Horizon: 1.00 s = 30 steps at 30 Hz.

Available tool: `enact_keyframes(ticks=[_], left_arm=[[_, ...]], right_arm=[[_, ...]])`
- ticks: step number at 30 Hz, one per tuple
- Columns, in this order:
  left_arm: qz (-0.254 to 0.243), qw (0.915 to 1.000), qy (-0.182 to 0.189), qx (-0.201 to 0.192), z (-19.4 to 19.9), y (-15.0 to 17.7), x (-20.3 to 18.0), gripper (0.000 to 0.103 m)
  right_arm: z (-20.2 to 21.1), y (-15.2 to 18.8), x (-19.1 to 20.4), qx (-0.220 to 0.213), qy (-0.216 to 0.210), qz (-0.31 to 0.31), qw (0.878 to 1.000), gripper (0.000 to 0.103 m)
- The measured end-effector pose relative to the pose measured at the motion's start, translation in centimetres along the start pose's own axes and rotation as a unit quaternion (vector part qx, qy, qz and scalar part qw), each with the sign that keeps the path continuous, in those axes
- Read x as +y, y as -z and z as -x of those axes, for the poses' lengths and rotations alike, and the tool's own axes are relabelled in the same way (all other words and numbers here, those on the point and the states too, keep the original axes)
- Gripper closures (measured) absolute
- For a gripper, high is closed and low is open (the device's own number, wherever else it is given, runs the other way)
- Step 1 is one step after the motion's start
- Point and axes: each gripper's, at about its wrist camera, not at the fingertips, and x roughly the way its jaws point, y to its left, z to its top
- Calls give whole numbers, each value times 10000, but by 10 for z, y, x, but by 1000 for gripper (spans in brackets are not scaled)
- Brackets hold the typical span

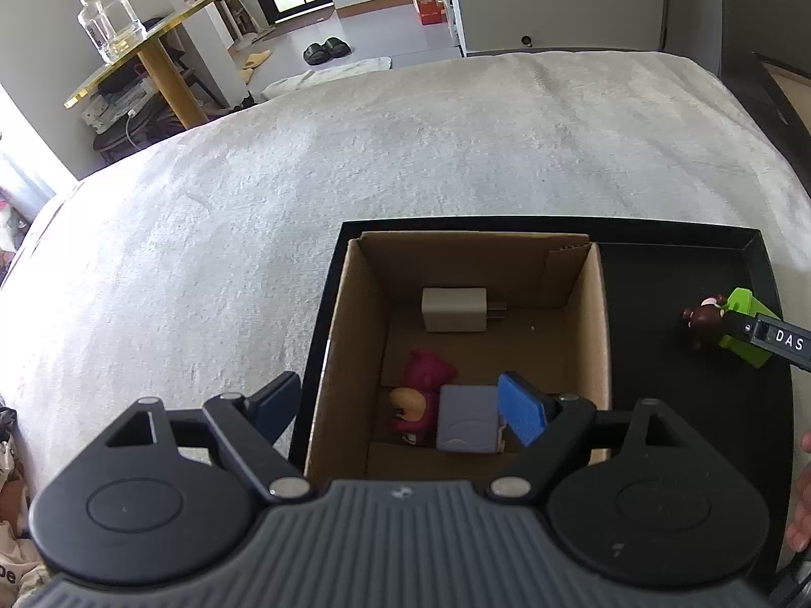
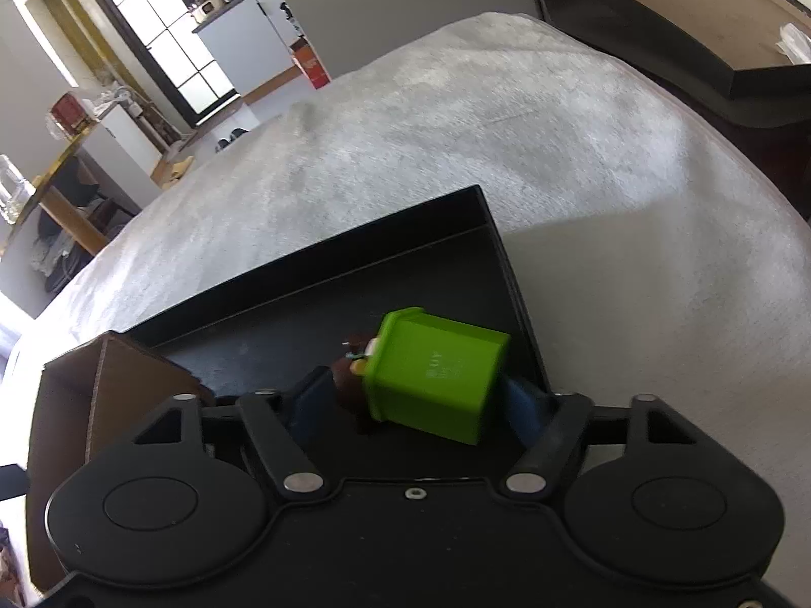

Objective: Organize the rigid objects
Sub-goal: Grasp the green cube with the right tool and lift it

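Note:
A cardboard box stands in the left half of a black tray on a white blanket. Inside lie a white charger, a pink bear figure and a lavender block. My left gripper is open over the box's near left corner. Its right finger is inside beside the lavender block, and its left finger is outside the wall. My right gripper holds a tilted green block with a brown bear figure on it, low over the tray's right half.
The blanket spreads wide behind and left of the tray. The cardboard box shows at the left of the right wrist view. A gold side table with a glass jar stands beyond the bed, and a dark framed panel to the right.

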Motion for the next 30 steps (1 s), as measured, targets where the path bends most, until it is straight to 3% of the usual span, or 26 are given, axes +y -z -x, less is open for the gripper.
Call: enact_keyframes(ticks=[1, 4, 13, 30], left_arm=[[1, 10000, -21, 1, 0, 0, 1, 19], [-3, 10000, -77, -27, -1, 1, 2, 19], [37, 10000, 4, -91, 3, 5, 8, 19], [310, 9989, 213, -283, 22, 18, 37, 19]], right_arm=[[-1, 0, 0, 1, 50, 10, 10000, 47], [0, 1, 1, -8, 64, 123, 9999, 48], [17, 10, 6, 8, 77, 286, 9996, 48], [64, 6, 30, -382, 144, 532, 9977, 48]])
